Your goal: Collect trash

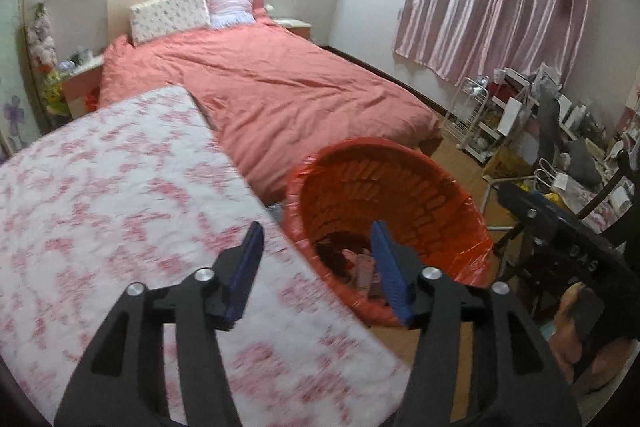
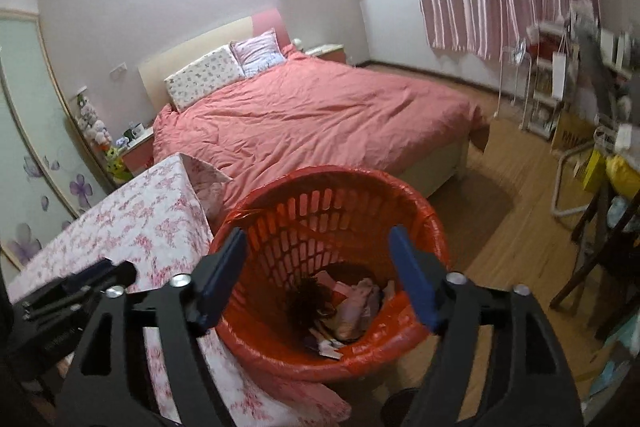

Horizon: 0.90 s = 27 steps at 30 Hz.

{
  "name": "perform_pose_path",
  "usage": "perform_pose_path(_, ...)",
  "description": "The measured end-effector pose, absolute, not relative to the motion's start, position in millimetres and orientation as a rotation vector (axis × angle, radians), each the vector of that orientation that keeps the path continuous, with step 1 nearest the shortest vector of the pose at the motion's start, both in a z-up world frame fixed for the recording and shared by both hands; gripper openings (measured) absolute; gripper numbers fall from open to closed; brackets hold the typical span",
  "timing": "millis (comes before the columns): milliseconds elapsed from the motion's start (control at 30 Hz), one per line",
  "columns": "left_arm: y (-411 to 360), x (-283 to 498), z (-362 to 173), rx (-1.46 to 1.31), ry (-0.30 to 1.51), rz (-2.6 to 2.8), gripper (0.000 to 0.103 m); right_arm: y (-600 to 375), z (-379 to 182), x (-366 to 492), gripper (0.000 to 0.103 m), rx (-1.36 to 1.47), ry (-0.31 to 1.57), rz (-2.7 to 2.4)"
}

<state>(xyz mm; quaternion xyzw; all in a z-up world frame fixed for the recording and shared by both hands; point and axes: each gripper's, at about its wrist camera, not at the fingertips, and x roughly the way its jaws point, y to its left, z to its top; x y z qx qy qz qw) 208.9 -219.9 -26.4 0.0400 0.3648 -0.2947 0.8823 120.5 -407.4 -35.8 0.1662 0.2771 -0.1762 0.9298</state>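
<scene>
The left gripper (image 1: 318,235) hangs with its blue fingers spread apart and nothing between them, above the edge of the floral-clothed surface (image 1: 120,207). Just ahead and to its right stands the orange basket (image 1: 384,171), lined with an orange bag. The right gripper (image 2: 320,241) is likewise spread wide and holds nothing, poised directly over the basket's mouth (image 2: 336,211). Below and between its fingers, crumpled trash (image 2: 352,307) lies at the basket bottom. Beyond both grippers stretches the bed (image 2: 320,115) with its pink cover.
</scene>
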Motion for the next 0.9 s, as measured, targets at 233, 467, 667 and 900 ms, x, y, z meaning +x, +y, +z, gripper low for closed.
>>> perform_pose_path(233,-145.8,150.2,-6.0,0.088,0.634,-0.511,0.085,-360.4,-15.0,79.2,0.098,0.224,0.486,-0.395)
perform_pose_path(467,-78.1,93.8,1.5,0.061,0.563,-0.378,0.099,-310.9,1.0,32.6,0.101,0.122,0.395,-0.435)
perform_pose_path(667,-45.1,49.2,6.3,0.044,0.501,-0.297,0.099,-275.6,4.6,4.4,0.101,0.062,0.325,-0.479)
perform_pose_path(900,-21.8,15.4,6.7,0.027,0.464,-0.188,0.099,-247.3,0.5,-12.6,0.101,0.052,0.321,-0.496)
